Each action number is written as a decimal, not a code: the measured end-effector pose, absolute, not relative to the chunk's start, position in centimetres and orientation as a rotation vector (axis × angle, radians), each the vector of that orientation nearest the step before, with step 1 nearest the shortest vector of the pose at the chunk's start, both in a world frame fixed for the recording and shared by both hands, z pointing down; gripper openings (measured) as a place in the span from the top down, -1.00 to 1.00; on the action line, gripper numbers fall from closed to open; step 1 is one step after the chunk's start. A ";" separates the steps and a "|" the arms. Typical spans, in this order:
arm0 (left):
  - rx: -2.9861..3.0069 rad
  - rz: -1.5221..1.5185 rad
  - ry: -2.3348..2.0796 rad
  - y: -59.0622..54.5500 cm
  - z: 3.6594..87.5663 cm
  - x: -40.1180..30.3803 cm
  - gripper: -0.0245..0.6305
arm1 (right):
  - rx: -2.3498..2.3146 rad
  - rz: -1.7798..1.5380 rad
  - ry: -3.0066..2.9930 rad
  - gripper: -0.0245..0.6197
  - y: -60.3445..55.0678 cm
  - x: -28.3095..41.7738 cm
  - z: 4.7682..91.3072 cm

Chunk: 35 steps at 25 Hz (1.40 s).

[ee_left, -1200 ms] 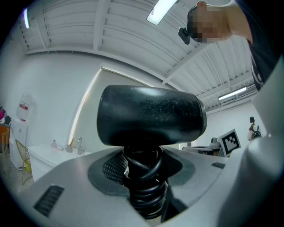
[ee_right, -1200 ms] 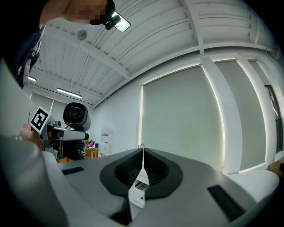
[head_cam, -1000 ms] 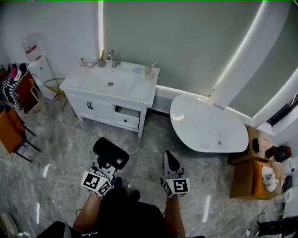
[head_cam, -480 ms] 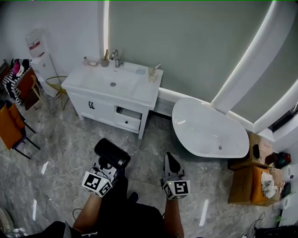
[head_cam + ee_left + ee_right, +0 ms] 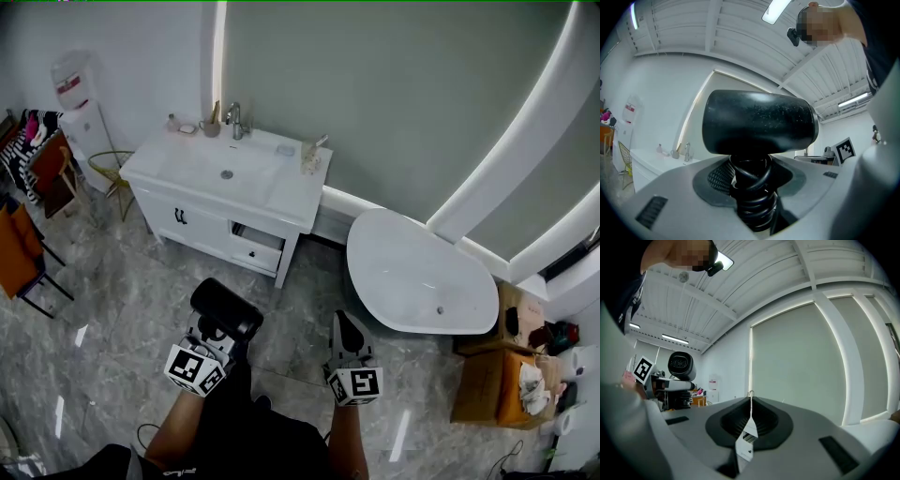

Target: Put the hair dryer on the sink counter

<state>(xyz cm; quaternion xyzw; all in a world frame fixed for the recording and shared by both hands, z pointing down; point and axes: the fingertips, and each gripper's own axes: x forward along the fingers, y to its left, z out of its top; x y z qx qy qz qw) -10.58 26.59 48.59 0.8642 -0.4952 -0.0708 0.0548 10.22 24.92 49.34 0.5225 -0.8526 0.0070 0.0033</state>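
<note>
A bathroom, seemingly a staged or half-furnished one. A white sink counter (image 5: 281,187) with a basin and chrome faucet (image 5: 233,119) stands at 11 o'clock, and a freestanding white bathtub (image 5: 417,272) at 1 o'clock, on a grey marble-look tiled floor (image 5: 122,309). A water dispenser (image 5: 80,117) at 10 o'clock and cardboard boxes (image 5: 487,384) at 3 o'clock look out of place.

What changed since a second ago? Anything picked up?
Nothing was grabbed or released. Only the camera's view shifted slightly. The left gripper still clamps the hair dryer, the right gripper stays shut, and the sink counter looks untouched.
</note>
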 end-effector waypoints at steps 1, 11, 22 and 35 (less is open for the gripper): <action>2.626 -0.217 -1.505 26.0 48.6 -10.7 0.27 | 1.637 0.020 -2.674 0.83 24.3 10.1 49.4; 2.620 -0.222 -1.497 18.7 49.0 -12.0 0.27 | 1.623 0.009 -2.679 0.83 16.9 8.5 49.3; 2.588 -0.215 -1.498 8.2 49.6 -15.3 0.27 | 1.624 0.022 -2.638 0.83 6.5 5.4 50.1; 2.667 -0.218 -1.402 -3.3 48.3 -17.8 0.27 | 1.741 0.018 -2.608 0.83 -3.2 2.6 49.1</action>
